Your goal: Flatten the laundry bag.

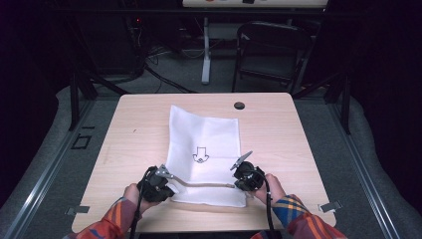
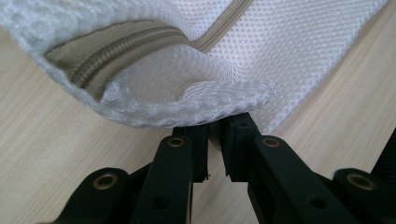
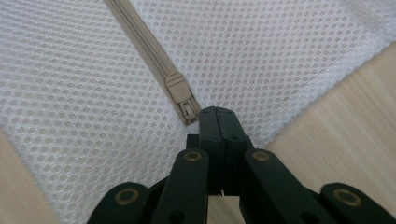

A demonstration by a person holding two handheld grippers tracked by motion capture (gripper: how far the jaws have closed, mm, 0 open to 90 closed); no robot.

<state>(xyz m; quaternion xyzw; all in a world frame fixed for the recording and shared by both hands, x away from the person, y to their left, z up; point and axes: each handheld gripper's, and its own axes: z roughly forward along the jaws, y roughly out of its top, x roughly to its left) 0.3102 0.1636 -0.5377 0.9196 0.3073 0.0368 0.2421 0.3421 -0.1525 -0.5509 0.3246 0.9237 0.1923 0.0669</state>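
The mesh bag [image 1: 204,149] is white with a fine honeycomb weave and carries a small black arrow outline [image 1: 201,155] printed at its middle. Its zipper [image 3: 154,56] is beige, slider included, and the table [image 1: 278,124] beneath is pale wood with a faint grain. Both grippers are black with brass-coloured rivets, and the person's sleeves [image 1: 298,219] are plaid in orange, blue and yellow.
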